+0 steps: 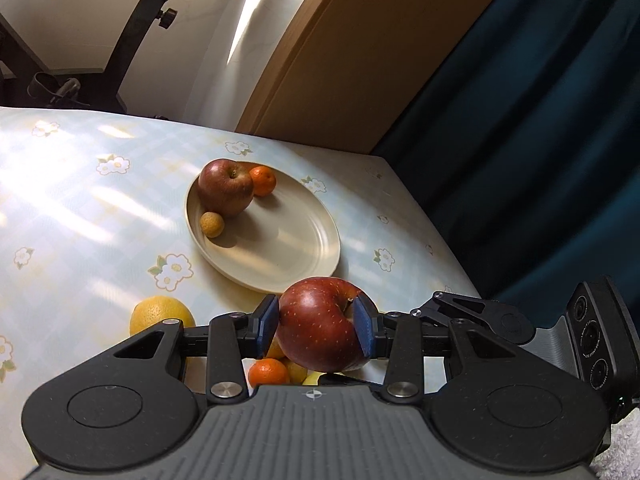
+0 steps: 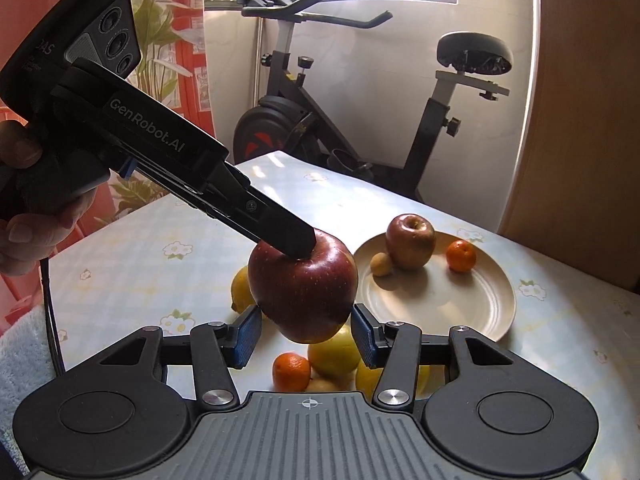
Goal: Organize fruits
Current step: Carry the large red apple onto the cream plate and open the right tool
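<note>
Sunlit room first: an exercise bike (image 2: 360, 120) stands well beyond the tabletop (image 1: 80, 184), which wears a pale checked cloth printed with flowers. Ahead of the left hand-held gripper (image 1: 316, 326) sits a cream plate (image 1: 304, 248) carrying a second apple (image 1: 225, 187), a mandarin (image 1: 263, 180) and a small tan fruit (image 1: 212, 224). The left hand-held gripper's blue pads (image 1: 267, 322) clamp a dark red apple (image 1: 318, 324) lifted off the cloth, its stem hollow turned toward the right-side pad, so its core axis runs across the jaws. The right hand-held gripper (image 2: 306, 334) stands open, its pads flanking the apple's lower half; contact is unclear. Below lie a loose mandarin (image 2: 291, 372) and yellow citrus fruits (image 2: 334, 354).
</note>
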The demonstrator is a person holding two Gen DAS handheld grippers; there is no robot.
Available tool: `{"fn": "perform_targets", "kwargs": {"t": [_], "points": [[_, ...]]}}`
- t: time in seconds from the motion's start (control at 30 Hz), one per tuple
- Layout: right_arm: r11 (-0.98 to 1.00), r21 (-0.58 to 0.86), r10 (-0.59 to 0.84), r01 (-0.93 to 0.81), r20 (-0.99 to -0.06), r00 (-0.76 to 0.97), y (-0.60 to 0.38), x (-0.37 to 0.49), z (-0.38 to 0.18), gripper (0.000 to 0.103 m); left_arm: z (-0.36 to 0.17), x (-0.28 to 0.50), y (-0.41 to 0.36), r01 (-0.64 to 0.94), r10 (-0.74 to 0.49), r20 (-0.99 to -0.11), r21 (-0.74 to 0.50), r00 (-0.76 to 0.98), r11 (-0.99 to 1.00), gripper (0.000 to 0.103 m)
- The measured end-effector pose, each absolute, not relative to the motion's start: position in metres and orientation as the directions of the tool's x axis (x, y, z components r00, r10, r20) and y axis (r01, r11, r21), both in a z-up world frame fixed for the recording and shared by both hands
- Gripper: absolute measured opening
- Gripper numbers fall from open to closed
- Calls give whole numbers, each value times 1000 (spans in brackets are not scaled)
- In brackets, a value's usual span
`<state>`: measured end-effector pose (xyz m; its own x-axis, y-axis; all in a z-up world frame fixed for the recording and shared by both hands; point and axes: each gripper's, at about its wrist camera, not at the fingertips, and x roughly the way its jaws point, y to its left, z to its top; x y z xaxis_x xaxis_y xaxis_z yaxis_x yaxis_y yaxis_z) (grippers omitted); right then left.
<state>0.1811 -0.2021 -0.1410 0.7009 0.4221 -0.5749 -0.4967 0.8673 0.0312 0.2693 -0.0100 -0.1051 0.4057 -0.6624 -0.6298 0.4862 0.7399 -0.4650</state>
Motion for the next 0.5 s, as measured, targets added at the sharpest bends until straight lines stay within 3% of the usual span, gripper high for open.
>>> {"fn": "perform_targets", "kwargs": {"t": [0.5], "points": [[898,34,368,-439,-607,705,-275,283,-166,46,-108,374,-96,535,-624,-695,-395,357,747,43]]}}
